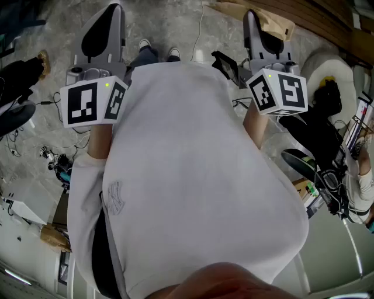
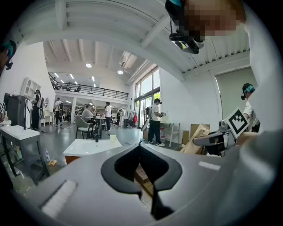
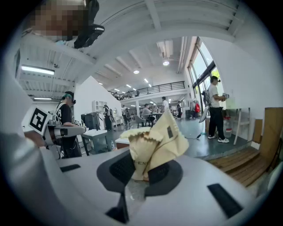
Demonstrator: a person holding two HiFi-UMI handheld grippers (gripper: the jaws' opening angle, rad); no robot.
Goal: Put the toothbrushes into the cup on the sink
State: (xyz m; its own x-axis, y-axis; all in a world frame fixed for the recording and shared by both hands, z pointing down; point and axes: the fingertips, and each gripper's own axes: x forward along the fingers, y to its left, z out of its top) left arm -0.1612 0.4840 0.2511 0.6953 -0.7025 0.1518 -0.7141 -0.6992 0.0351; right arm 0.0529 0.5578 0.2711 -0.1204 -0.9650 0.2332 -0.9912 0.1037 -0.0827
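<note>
No toothbrush shows in any view. In the head view both grippers are held out in front of my white-shirted body, above a marbled floor. My left gripper (image 1: 111, 17) (image 2: 139, 148) has its jaws met at the tips with nothing between them. My right gripper (image 1: 252, 20) (image 3: 140, 170) is shut on a crumpled pale yellow cloth (image 3: 154, 143), which sticks up out of the jaws. In the left gripper view a low white counter (image 2: 86, 148) stands ahead with a small pale cup (image 2: 113, 138) on it.
This is a large hall with several people standing and sitting in the distance. Wooden planks (image 3: 241, 170) lie to the right. Cables and small gear (image 1: 49, 157) lie on the floor at left, and dark equipment (image 1: 324, 128) crowds the right.
</note>
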